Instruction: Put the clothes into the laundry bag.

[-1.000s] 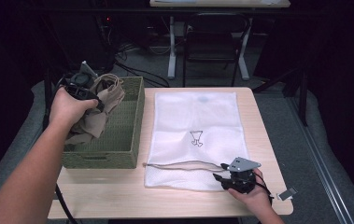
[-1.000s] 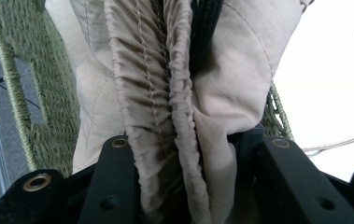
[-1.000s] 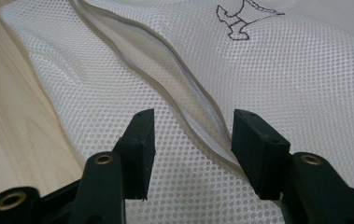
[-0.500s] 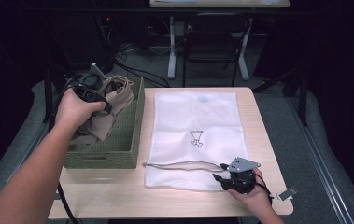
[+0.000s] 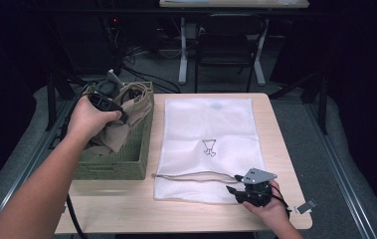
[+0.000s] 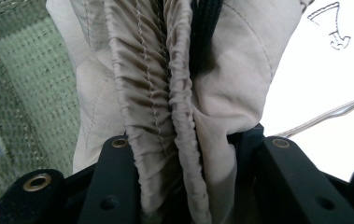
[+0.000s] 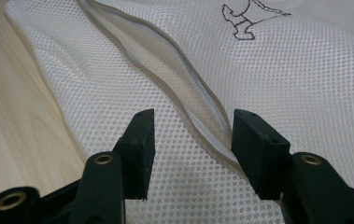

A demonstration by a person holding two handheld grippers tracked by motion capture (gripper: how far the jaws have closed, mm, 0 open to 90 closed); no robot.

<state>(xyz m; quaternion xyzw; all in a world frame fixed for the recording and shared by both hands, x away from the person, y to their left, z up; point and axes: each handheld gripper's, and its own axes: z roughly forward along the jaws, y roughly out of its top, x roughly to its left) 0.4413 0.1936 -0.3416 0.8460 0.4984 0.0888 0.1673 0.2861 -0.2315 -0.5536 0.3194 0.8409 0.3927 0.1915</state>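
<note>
The garment [image 6: 174, 93], a beige piece with a gathered elastic band, is bunched between the jaws of the left gripper [image 6: 179, 186], which pinch it firmly; cloth fills the gap and spills up and away from the pads, a black strip showing just beyond the folds. Past the jaws on one side lies the woven wall of the basket [image 6: 30, 93], on the other the white mesh bag [image 6: 333, 93] with its drawstring. In the high view the left gripper [image 5: 107, 102] holds the garment [image 5: 126, 119] lifted above the basket [image 5: 111, 167], its lower part trailing inside. Compared with a second ago, the left hand has carried the cloth toward the basket's far corner, on the bag's side, and more of it hangs free of the basket; I judge the lift-out is under way and the carry to the bag comes next. The right gripper [image 7: 191, 140] has its jaws spread with nothing pressed between them; right in front of the gap runs the bag's open mouth, its edge gaping a little, the small printed figure farther off. In the high view that gripper [image 5: 243, 191] sits at the bag's [image 5: 211, 124] near corner, unmoved, so the mouth likely wants gripping and holding wide before the garment arrives.
</note>
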